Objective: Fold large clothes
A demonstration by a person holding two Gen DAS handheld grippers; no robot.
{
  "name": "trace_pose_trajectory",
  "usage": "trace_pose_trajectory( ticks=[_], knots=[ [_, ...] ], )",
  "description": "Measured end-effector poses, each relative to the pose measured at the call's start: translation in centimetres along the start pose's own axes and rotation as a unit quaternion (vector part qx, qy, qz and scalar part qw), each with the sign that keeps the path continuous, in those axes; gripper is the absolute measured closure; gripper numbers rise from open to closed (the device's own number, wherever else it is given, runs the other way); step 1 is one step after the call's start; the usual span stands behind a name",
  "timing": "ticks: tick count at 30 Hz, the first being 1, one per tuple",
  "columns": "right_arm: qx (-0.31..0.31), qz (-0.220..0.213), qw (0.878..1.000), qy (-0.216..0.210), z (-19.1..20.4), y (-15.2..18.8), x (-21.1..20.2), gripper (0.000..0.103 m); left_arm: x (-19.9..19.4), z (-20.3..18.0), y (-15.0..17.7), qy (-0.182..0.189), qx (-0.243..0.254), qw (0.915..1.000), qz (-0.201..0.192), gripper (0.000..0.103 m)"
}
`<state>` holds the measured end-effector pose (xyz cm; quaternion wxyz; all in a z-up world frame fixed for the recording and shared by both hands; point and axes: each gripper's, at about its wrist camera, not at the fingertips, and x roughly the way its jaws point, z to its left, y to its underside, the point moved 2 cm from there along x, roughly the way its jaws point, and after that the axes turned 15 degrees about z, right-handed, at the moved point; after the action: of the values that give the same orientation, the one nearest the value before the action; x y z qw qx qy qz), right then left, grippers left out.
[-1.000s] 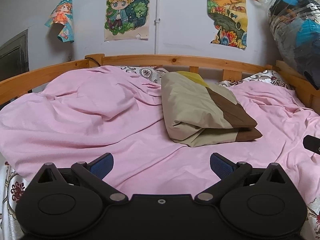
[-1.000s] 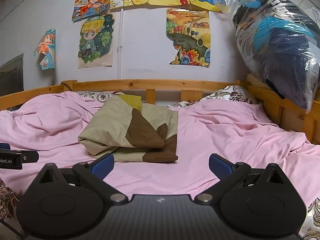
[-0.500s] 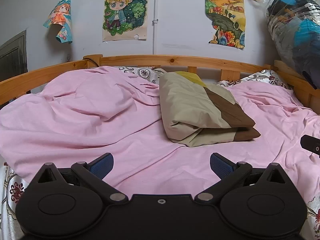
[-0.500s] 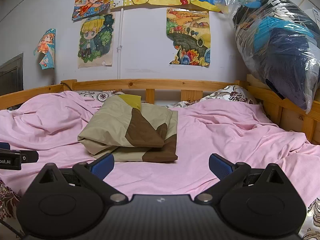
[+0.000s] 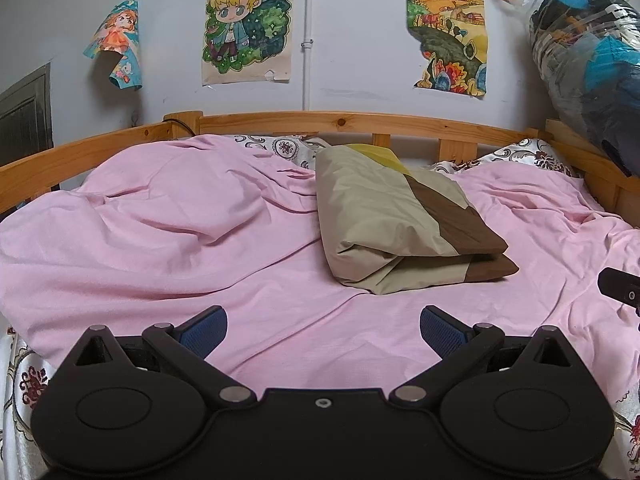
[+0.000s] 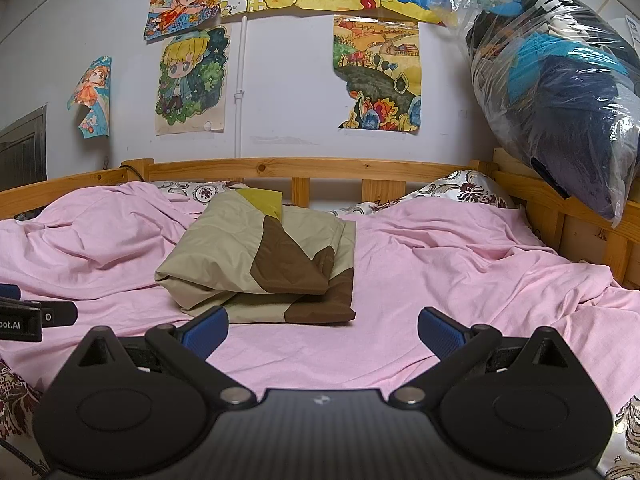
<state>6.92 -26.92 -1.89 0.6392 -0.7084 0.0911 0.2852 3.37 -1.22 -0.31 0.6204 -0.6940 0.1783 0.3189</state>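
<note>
Left wrist view: my left gripper (image 5: 323, 330) hangs low over the pink sheet (image 5: 168, 240), jaws released and empty. The folded cloth (image 5: 396, 224), beige and brown with a yellow patch, lies on the sheet ahead and to the right, well apart from my fingertips. The bed rail (image 5: 340, 122) runs behind it. Right wrist view: my right gripper (image 6: 323, 330) is likewise spread wide, grasping nothing. The cloth (image 6: 264, 260) sits ahead and left, its near edge just beyond my left fingertip (image 6: 206, 330). A plastic bag (image 6: 560, 96) hangs at right.
</note>
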Motion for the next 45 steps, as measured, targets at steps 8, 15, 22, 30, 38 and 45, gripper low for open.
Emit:
trace_pose_trajectory(
  ticks=[8, 15, 22, 30, 38, 45],
  knots=[
    [0.0, 0.0, 1.0, 0.0, 0.01, 0.0, -0.01, 0.0, -0.01, -0.01, 0.01, 0.0, 0.0, 1.0, 0.0, 0.001],
    [0.0, 0.0, 1.0, 0.0, -0.03, -0.02, -0.02, 0.0, -0.02, 0.0, 0.04, 0.0, 0.0, 1.0, 0.0, 0.001],
    [0.0, 0.0, 1.0, 0.0, -0.06, -0.02, -0.02, 0.0, 0.0, -0.02, 0.03, 0.0, 0.001, 1.0, 0.0, 0.001],
    [0.0, 0.0, 1.0, 0.0, -0.11, -0.03, -0.02, 0.0, -0.02, -0.02, 0.1, 0.0, 0.001, 1.0, 0.0, 0.001],
    [0.0, 0.0, 1.0, 0.0, -0.1, -0.02, 0.0, 0.0, -0.02, -0.06, 0.12, 0.0, 0.001, 1.0, 0.0, 0.001],
    [-0.001, 0.001, 1.0, 0.0, -0.14, -0.04, 0.01, 0.0, -0.02, -0.05, 0.15, 0.001, 0.002, 1.0, 0.0, 0.001]
  ],
)
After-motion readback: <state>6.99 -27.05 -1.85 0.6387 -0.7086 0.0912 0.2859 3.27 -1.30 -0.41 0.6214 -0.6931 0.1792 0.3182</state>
